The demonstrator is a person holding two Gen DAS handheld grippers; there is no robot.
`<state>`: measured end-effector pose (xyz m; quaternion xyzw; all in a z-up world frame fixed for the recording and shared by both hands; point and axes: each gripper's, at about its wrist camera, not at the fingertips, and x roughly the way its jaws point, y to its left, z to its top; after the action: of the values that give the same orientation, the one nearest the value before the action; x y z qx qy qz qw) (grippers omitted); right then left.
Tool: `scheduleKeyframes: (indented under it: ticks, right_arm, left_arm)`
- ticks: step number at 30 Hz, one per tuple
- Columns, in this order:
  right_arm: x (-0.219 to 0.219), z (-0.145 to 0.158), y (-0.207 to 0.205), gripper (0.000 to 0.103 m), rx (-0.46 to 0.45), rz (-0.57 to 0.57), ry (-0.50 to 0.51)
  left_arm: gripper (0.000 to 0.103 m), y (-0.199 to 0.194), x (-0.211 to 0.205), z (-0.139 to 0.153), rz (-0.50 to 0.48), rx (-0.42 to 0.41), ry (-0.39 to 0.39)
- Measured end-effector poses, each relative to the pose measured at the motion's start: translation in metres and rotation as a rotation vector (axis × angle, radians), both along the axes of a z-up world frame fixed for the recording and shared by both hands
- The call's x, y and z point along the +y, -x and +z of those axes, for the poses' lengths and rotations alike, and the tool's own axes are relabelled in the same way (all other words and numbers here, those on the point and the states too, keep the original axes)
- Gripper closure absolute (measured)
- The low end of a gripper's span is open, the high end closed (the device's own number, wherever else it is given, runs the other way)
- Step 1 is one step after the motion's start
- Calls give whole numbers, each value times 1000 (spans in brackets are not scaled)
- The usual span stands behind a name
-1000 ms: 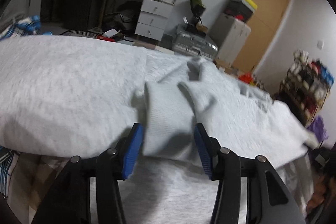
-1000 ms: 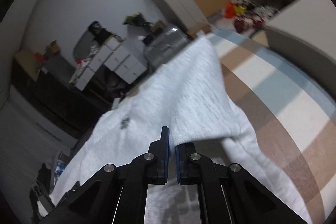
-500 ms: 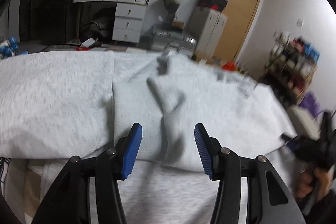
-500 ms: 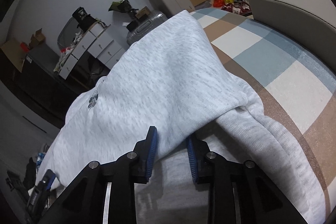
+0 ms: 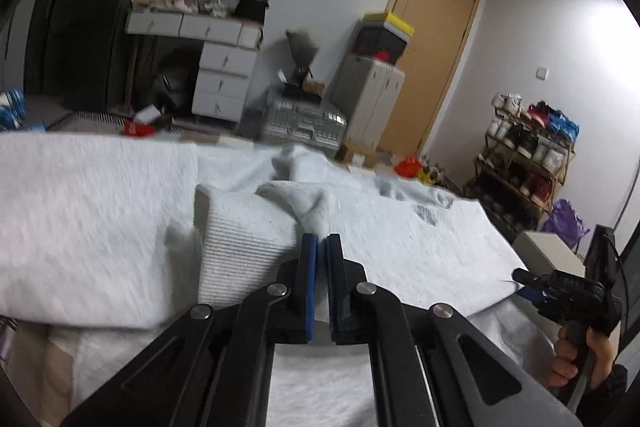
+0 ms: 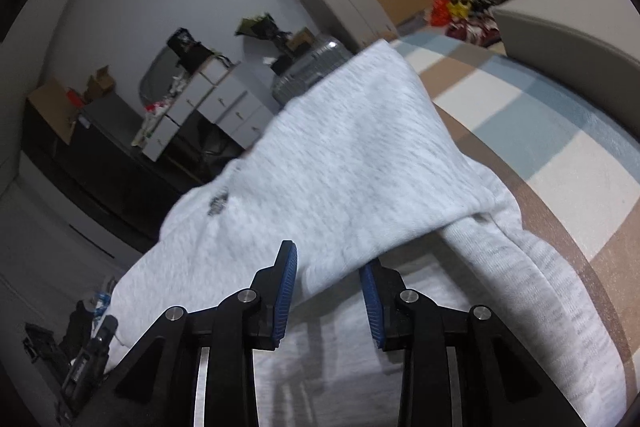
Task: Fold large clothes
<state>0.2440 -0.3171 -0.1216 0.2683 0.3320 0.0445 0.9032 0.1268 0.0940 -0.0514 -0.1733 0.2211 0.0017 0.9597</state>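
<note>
A light grey sweatshirt [image 5: 400,239] lies spread on the bed, folded over itself, with a small dark logo. Its ribbed cuff [image 5: 244,239] lies just left of my left gripper [image 5: 320,239], which is shut with its tips at the sleeve fold; whether cloth is pinched I cannot tell. In the right wrist view the sweatshirt [image 6: 340,147] has its folded edge lying loose between the jaws of my right gripper [image 6: 327,257], which are opening, the pads off the cloth. The right gripper [image 5: 532,287] also shows at the garment's right corner, held in a hand.
The bed has a checked brown, blue and white cover [image 6: 540,131]. A grey box [image 6: 560,27] stands at its far right. Beyond the bed are white drawers [image 5: 224,83], a silver suitcase [image 5: 300,123], a door and a shoe rack [image 5: 528,155].
My left gripper closed from wide open and shifted right of the cuff. My right gripper went from shut on the folded edge to open, and the edge now lies loose.
</note>
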Motion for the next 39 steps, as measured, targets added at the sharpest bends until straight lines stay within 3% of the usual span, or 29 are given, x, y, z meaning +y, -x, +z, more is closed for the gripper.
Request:
scheduleKeyframes:
  ticks: [2,3,5,8,12,19,22,24,28,33,35,37,38,39]
  right_arm:
    - [-1,-4,-3,76,29,-2,18]
    - [-1,-11,-8,85,84,-6,29]
    - [-5,-21,-12,88,141,-7,14]
    - [-7,-12,-7,85,85,25,-21]
    - [13,-6,-7,72,51,169,-48]
    - [70,13,8,72,-7,433,28]
    - [100,34,17,69,-56,429,181]
    - [117,39,0,49,-32,369,277]
    - [150,24,-45,49,71,304,431]
    - [191,-14,-65,52,115,442,739]
    - [175,-13,-58,52,99,445,753]
    - [140,-11,-56,52,116,334,817]
    - [115,-9,-57,49,133,248,854]
    - [92,-8,-59,39,154,182,864]
  left_arm:
    - [102,-11,2,-10,22,81,-17]
    - [102,-18,2,-16,38,132,-29]
    - [102,-26,1,-22,41,192,-37]
    - [102,-26,0,-24,35,230,-51]
    - [99,-27,5,-26,36,244,-24]
    - [99,-23,8,-28,38,240,-14]
    - [99,-24,8,-28,38,242,-8]
    - [99,-24,9,-28,39,243,-17]
    - [99,-25,10,-29,38,244,-15]
    - [99,-26,12,-31,31,246,7]
    - [99,-27,13,-31,28,249,15]
    - [99,-26,13,-31,28,250,18]
    - [98,-27,12,-31,28,255,13]
    - [98,-27,11,-31,28,257,8]
